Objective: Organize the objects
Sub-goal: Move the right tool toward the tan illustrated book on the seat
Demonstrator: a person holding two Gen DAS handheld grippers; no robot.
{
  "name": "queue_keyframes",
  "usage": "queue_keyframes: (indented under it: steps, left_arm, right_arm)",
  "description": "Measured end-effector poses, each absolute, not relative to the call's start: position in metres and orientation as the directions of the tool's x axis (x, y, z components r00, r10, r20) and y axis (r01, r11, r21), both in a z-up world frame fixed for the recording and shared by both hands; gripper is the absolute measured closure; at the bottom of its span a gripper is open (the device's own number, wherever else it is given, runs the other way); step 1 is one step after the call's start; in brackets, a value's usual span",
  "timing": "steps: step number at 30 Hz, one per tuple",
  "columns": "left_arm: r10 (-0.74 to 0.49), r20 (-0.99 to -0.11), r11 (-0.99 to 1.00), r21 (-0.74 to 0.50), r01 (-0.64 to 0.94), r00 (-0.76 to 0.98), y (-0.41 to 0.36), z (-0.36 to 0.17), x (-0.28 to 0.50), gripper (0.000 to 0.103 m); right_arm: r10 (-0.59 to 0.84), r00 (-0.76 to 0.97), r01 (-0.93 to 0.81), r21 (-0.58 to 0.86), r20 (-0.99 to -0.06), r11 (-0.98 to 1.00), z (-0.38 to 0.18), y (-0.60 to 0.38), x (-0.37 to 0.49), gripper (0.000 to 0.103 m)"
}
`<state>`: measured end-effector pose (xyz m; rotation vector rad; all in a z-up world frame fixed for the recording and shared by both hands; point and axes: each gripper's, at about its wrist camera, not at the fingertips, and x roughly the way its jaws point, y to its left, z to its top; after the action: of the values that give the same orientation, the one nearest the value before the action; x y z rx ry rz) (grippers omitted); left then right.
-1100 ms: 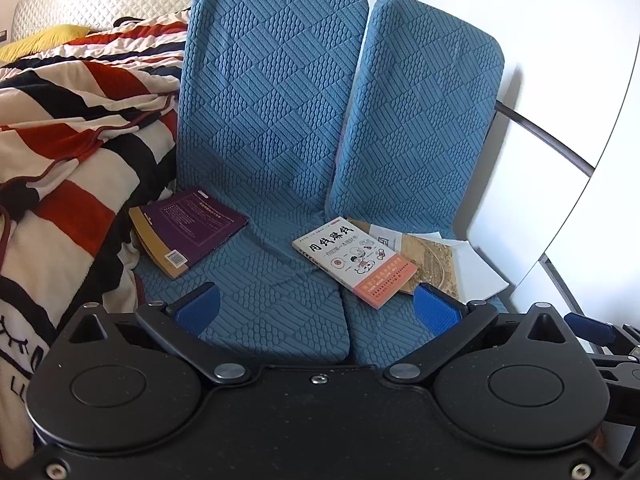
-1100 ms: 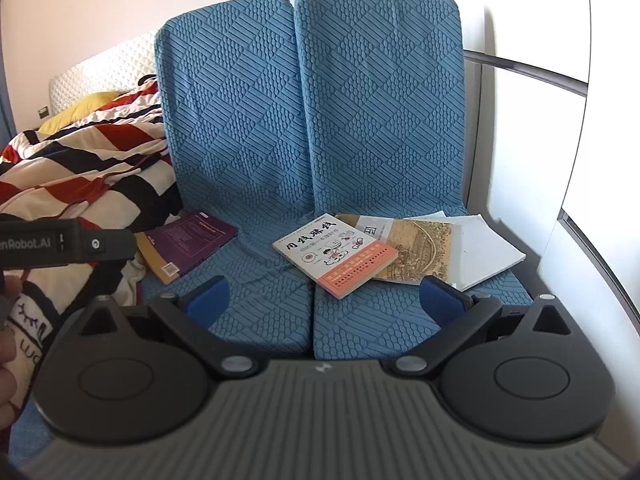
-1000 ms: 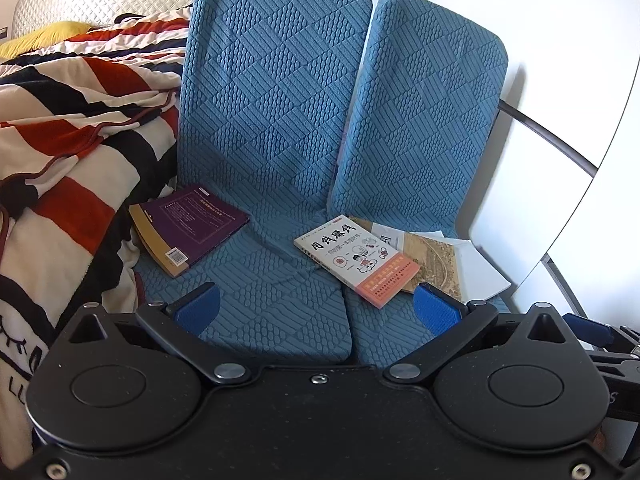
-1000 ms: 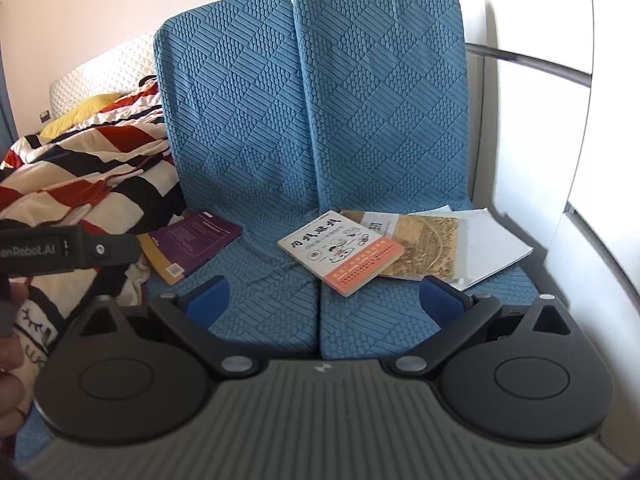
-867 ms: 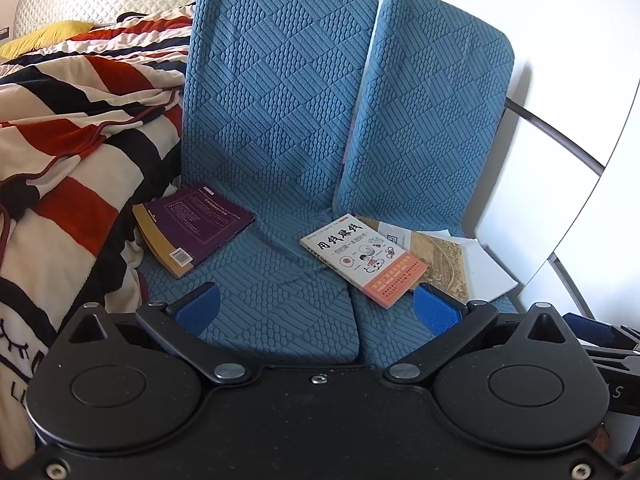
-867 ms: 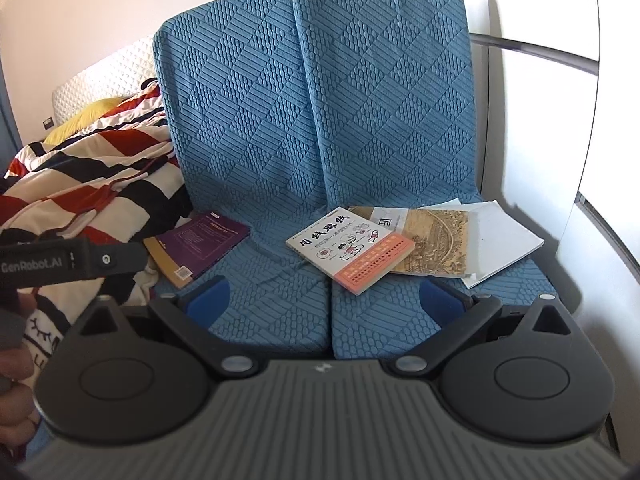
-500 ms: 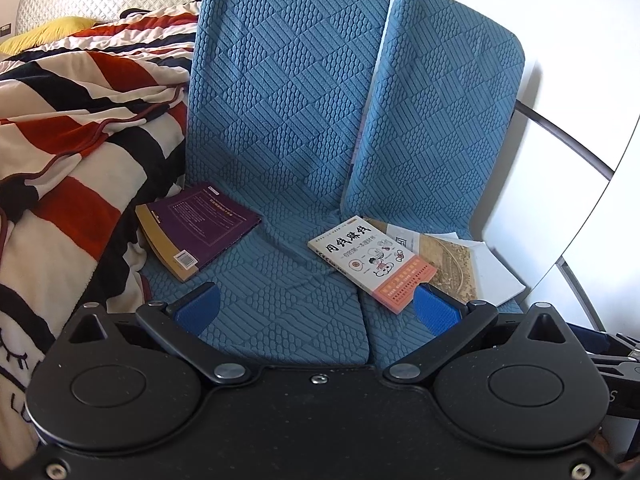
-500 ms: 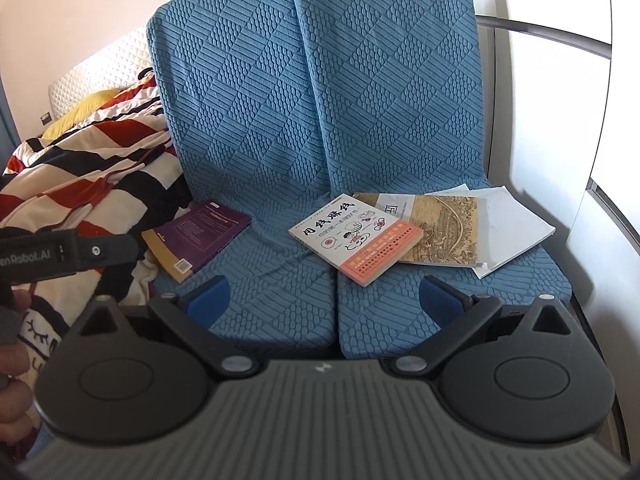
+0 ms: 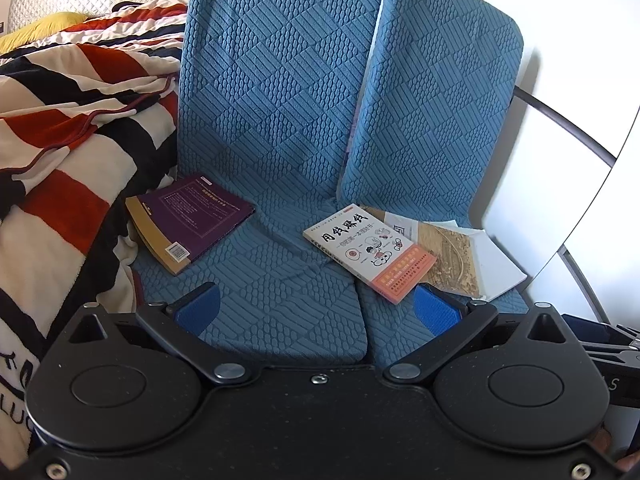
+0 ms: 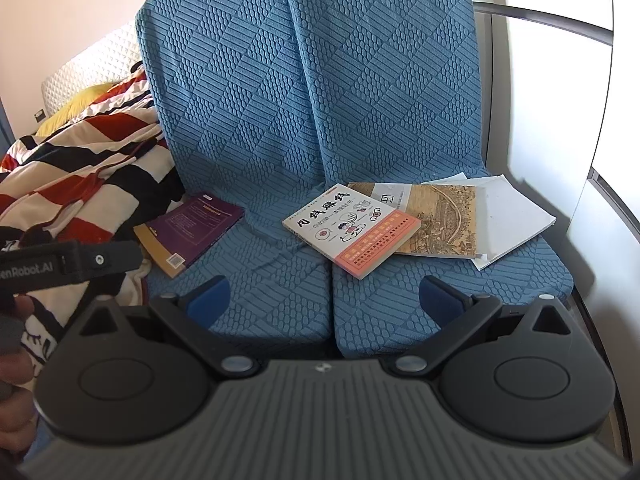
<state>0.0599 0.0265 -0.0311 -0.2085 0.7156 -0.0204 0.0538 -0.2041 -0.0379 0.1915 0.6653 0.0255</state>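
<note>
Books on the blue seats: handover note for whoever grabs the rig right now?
Left gripper: open, empty, short of the seats.
Right gripper: open, empty, also short of them.
Purple book: lies alone on the left seat cushion, beside the striped blanket.
White-and-orange book: straddles the seam between the cushions, overlapping the tan illustrated book, which lies on white sheets on the right seat.
Done: nothing gathered; no book gripped.
Left: collect the books into one tidy stack. The white-and-orange one looks nearest for either gripper.
</note>
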Motion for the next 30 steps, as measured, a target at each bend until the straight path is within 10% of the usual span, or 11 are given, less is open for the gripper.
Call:
queue_keyframes:
  steps: [30]
  left_arm:
    - [-0.144,-0.637,0.965,-0.261,-0.036,0.758,0.013,-0.017,0.061,0.0]
  right_arm:
    - [0.063,0.794,0.072,0.196,-0.605,0.978,-0.025,-0.226,0.05,0.0]
